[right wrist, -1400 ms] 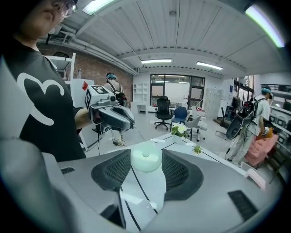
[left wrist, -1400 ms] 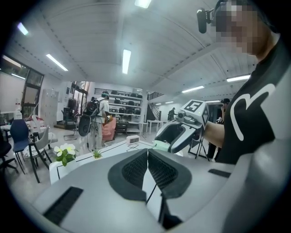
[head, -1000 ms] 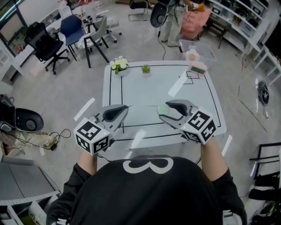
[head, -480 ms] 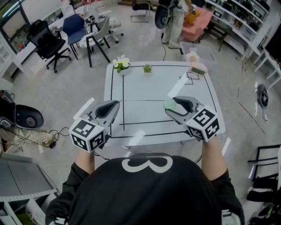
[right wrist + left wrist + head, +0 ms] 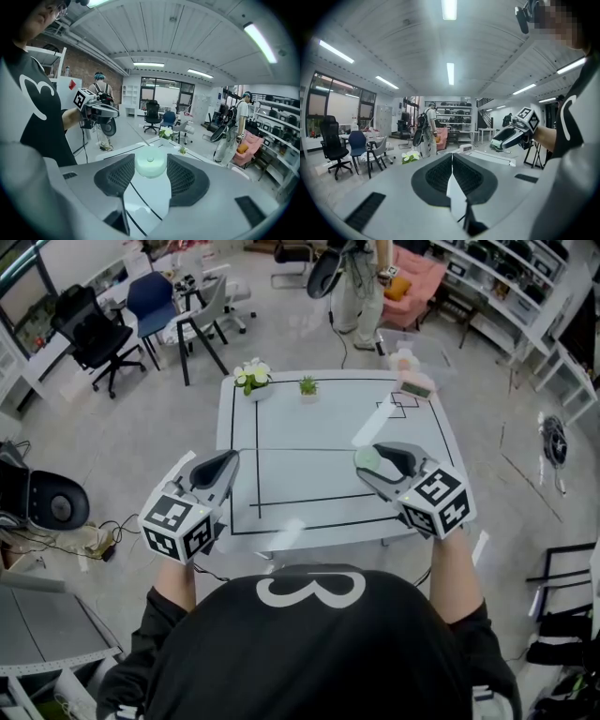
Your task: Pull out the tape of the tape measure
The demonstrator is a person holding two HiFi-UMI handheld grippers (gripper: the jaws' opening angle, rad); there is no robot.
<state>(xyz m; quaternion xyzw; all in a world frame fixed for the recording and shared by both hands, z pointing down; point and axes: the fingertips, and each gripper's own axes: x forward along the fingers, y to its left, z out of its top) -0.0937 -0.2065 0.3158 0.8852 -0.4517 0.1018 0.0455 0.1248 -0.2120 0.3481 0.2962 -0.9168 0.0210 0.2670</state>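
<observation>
**White table (image 5: 309, 427) with black lines, open workroom behind: tape not yet drawn**

Tape measure (image 5: 150, 163): pale green round case. It sits between the jaws of the right gripper (image 5: 369, 467), which are closed on its two sides with the flat face up. It is held above the near right part of the table. No tape or end tab shows in any view, so I cannot tell which way the mouth of the case faces.

Key relation: the case lies to the right of the left gripper (image 5: 223, 465), well apart from it, across the near part of the table. The case is a disc with no long axis of its own. Judgement: the drawn tape would run left to right along the line between the two grippers.

Left gripper: jaws pressed together, nothing seen between them. It hangs over the near left edge of the table. Judgement: it is the free tool and the only one able to take the tab. It must part its jaws and cross to the case before any pull.

Containers at the far edge of the table, well clear of both grippers:
- Pot (image 5: 253, 381) holding white flowers.
- Smaller pot (image 5: 308, 387) just beside it, holding a green plant.
</observation>
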